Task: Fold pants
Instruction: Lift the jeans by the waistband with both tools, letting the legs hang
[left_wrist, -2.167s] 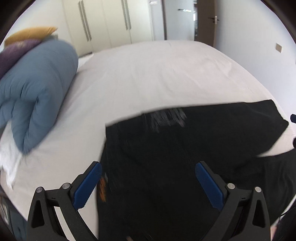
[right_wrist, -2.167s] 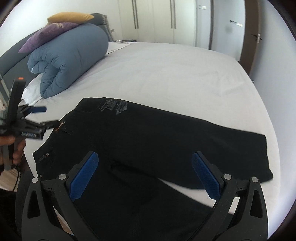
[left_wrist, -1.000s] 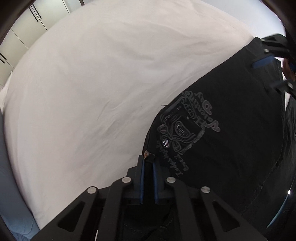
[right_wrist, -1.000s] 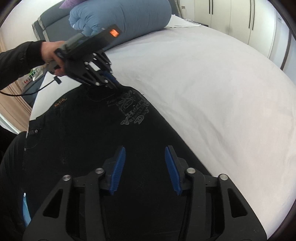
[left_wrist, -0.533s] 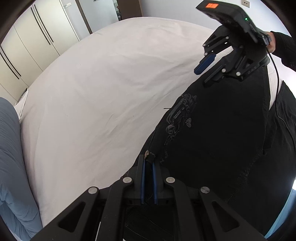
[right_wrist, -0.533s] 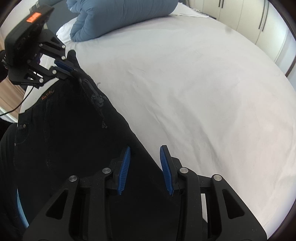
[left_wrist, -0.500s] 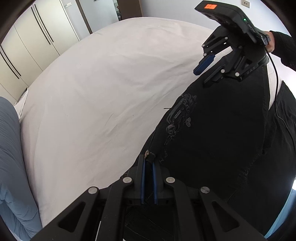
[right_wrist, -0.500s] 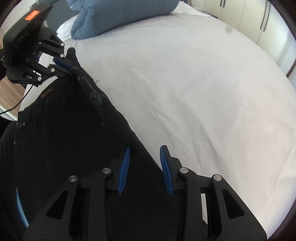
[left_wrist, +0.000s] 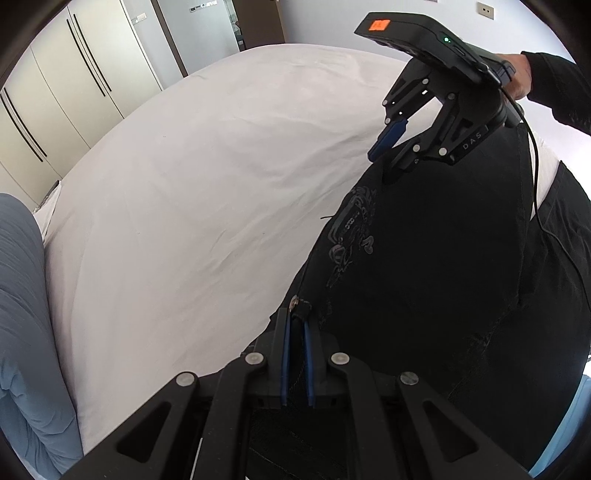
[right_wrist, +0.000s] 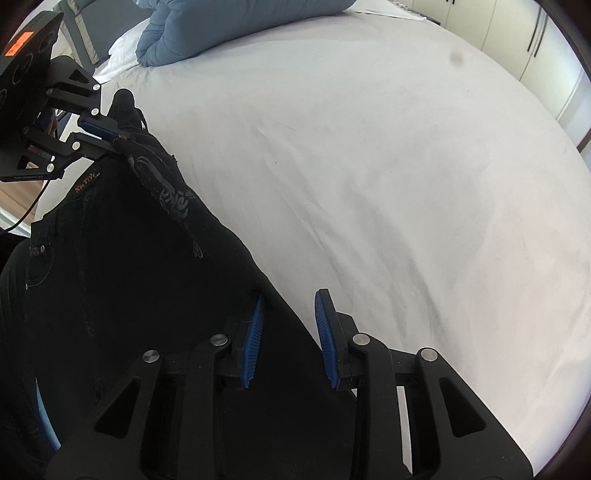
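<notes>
**Both grippers at the far edge of the black pants**

The black pants (left_wrist: 443, 258) lie along the near side of the white bed (left_wrist: 203, 166), their long edge running from 10 o'clock toward 5 o'clock in the right wrist view. The left gripper (left_wrist: 295, 325) is clamped tight on the waistband corner, a belt loop and a metal rivet poking out between its blue pads. The right gripper (right_wrist: 290, 317) straddles the fabric's edge further along; its jaws have just been closing, yet a clear gap shows between the pads and neither visibly presses on the cloth.

A grey printed emblem (right_wrist: 173, 192) sits on the pants below the held corner, its lettering too distorted to read. A small tan waistband label (right_wrist: 85, 183) at 9 o'clock appears to read "Native". "DAS" is legible on the right gripper's body in the left wrist view. A rolled blue duvet (right_wrist: 229, 26) lies at 12 o'clock.
</notes>
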